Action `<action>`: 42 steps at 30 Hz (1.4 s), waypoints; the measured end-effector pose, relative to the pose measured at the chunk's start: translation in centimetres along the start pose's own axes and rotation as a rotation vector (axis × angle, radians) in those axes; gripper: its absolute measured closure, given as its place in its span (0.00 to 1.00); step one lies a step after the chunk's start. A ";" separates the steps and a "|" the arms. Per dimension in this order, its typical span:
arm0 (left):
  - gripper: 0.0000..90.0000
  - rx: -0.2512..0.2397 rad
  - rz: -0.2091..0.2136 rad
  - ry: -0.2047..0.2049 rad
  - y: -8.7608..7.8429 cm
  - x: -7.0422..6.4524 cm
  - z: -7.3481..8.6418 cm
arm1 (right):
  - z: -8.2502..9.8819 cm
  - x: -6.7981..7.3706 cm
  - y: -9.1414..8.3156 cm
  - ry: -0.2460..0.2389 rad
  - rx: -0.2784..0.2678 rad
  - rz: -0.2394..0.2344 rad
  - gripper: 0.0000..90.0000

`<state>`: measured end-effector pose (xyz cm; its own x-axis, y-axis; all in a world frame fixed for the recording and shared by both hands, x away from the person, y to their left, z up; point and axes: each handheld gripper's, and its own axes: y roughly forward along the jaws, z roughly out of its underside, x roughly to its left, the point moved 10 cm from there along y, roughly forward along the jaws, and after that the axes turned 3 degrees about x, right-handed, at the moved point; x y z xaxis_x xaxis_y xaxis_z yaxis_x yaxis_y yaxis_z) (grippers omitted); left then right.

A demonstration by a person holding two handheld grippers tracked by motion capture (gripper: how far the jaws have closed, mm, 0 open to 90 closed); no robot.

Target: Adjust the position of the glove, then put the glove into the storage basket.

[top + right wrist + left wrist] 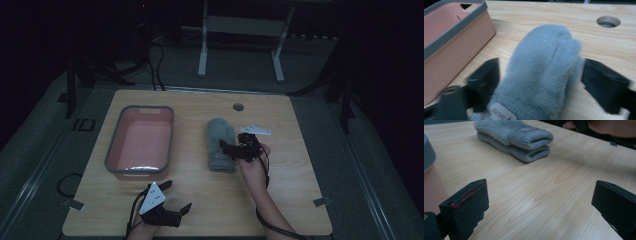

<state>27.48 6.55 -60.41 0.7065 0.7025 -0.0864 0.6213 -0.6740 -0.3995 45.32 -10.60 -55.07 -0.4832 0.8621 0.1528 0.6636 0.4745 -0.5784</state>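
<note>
The grey mittens (221, 145) lay stacked on the counter (280, 200), right of the pink tub (140, 141) (likely their destination). The right gripper (540, 82) straddled them, jaws wide apart, apparently lining up a grasp, while the left gripper (170, 200) waited open near the counter's front edge.

Left tool (176, 196): held low at the near edge, jaws spread wide with nothing between them, pointing up and to the right in the high view. Right tool (226, 148): held by the right hand (253, 164), forearm entering from below, jaws spread wide, pads not pressing, pointing left.
</note>
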 end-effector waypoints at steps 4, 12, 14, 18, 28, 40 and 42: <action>0.02 0.023 -0.010 -0.008 0.1 -0.2 -0.3 | 0.3 -0.1 -0.8 -0.076 0.057 -0.046 0.15; 0.02 0.058 0.013 -0.007 0.4 -1.7 -2.6 | -0.3 -0.2 -3.0 -0.228 0.026 -0.088 0.16; 0.02 0.066 0.032 -0.012 0.7 -2.2 -3.5 | -0.6 -0.4 -3.6 -0.231 0.001 -0.105 0.16; 0.02 0.077 0.069 -0.011 1.3 -2.7 -5.6 | -1.2 -1.1 -4.8 -0.212 -0.033 -0.121 0.17; 0.02 0.117 0.077 -0.061 3.1 -1.4 -10.2 | -1.6 -2.5 -5.6 -0.200 0.050 -0.126 0.15; 0.02 0.170 -0.015 -0.053 6.7 2.6 -14.8 | -2.0 -3.5 -3.5 -0.161 0.083 -0.076 0.17; 0.05 0.187 -0.028 -0.061 7.8 3.2 -15.2 | -2.0 -3.6 -3.0 -0.157 0.104 -0.082 0.26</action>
<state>39.75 0.12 -49.97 0.6642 0.7370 -0.1256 0.5630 -0.6036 -0.5646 46.19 -14.76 -52.32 -0.6214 0.7793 0.0806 0.5602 0.5139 -0.6497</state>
